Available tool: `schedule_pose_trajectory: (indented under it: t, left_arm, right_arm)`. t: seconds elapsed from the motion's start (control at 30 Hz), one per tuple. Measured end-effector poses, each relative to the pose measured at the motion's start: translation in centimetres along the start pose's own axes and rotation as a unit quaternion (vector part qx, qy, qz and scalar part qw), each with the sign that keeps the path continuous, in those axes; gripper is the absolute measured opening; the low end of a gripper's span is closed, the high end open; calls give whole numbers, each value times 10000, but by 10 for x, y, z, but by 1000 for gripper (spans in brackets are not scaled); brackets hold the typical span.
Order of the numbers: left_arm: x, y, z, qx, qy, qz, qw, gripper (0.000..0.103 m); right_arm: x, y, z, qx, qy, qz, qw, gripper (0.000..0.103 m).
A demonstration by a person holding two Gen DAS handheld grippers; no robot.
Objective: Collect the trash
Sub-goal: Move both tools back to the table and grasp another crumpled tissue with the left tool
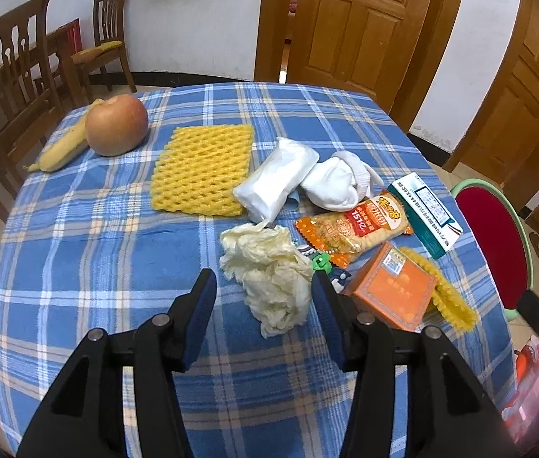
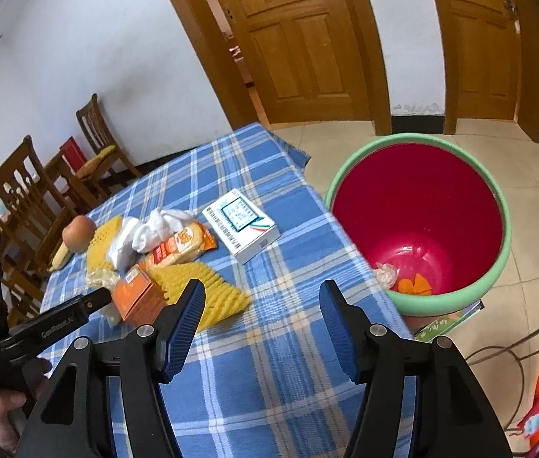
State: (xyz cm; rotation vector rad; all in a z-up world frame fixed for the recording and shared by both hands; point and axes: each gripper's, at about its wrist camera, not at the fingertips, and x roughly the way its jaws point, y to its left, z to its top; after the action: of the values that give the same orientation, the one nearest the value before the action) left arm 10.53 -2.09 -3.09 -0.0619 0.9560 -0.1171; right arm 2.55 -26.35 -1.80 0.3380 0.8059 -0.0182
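The left gripper (image 1: 263,286) hung with its jaws apart and empty, the crumpled tissue (image 1: 269,273) lying on the tablecloth (image 1: 97,236) just ahead between its fingers, probably light and soft, best pinched across its bulky middle.

"1512" on the orange snack wrapper (image 1: 353,225); print on the white box (image 1: 426,213) too small.
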Motion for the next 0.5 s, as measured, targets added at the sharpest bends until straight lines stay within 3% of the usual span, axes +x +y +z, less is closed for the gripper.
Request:
schedule_pose_trajectory:
  t: [0.3, 0.37, 0.5]
  left_arm:
    - [16, -4, -2, -15, 183, -242, 9995, 53]
    - [16, -3, -4, -21, 181, -309, 9994, 35]
    - [12, 1, -4, -79, 139, -460, 9988, 25]
  right_arm:
    - [16, 17, -4, -183, 196, 64, 9996, 64]
    - [18, 19, -5, -199, 221, 63, 9995, 64]
    - [24, 23, -5, -244, 281, 81, 9993, 64]
